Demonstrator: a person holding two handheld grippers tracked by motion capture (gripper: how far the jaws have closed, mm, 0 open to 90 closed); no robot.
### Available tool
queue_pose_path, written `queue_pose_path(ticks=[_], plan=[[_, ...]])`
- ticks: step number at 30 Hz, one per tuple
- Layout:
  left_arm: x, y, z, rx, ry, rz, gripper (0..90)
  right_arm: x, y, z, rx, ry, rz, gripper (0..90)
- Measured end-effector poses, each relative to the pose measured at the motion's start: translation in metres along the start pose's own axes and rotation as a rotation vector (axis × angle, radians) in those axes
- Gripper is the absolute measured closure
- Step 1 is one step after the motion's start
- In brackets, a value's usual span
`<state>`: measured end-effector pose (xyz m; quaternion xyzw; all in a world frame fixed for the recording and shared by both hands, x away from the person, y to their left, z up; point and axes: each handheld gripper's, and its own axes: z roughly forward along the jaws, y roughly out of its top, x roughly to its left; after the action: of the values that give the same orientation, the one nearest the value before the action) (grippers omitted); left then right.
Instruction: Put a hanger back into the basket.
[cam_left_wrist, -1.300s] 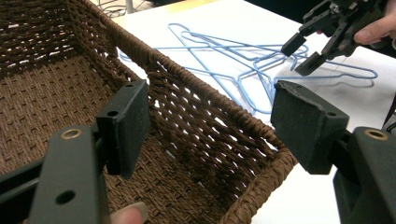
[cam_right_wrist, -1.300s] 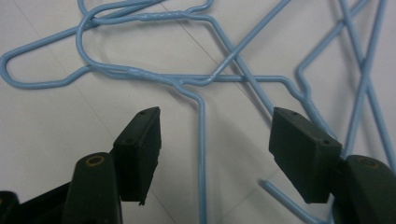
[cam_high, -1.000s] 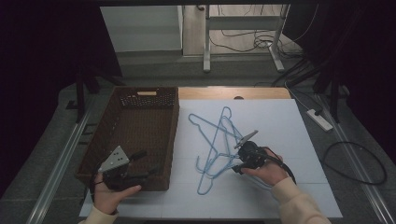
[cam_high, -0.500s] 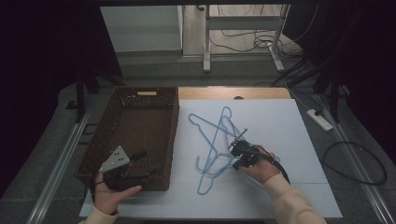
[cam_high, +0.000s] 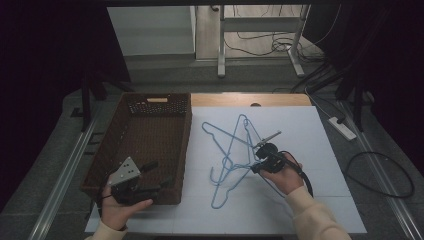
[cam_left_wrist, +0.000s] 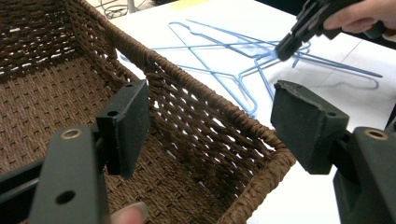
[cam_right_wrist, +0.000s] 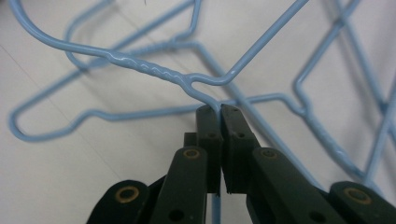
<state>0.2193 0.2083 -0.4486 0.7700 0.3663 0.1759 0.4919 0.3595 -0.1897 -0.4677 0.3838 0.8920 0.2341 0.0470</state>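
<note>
Clamping a thin wire of a blue hanger (cam_right_wrist: 154, 70) just below its twisted neck, the right gripper (cam_right_wrist: 219, 109) has its jaws nearly together after closing on it. This hanger lies tangled with the other blue hangers (cam_high: 235, 150) on the white table (cam_high: 310, 130), right of the brown wicker basket (cam_high: 150, 135). The left gripper (cam_left_wrist: 210, 121) hovers over the basket's near corner, jaws spread wide and holding nothing.
</note>
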Motion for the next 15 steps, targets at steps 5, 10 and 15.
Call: queue_pose_path(ticks=[5, 10, 15], plan=[[0.0, 0.0, 0.001, 0.005, 0.003, 0.001, 29.3, -0.001, -0.002, -0.015, -0.077, 0.005, 0.027, 87.7], [-0.001, 0.0, 0.0, 0.006, 0.006, 0.006, 29.3, -0.002, -0.003, -0.026, -0.131, 0.024, 0.054, 87.7], [-0.001, 0.0, 0.001, 0.01, 0.003, 0.008, 29.2, -0.002, -0.004, -0.038, -0.193, 0.052, 0.091, 87.8]])
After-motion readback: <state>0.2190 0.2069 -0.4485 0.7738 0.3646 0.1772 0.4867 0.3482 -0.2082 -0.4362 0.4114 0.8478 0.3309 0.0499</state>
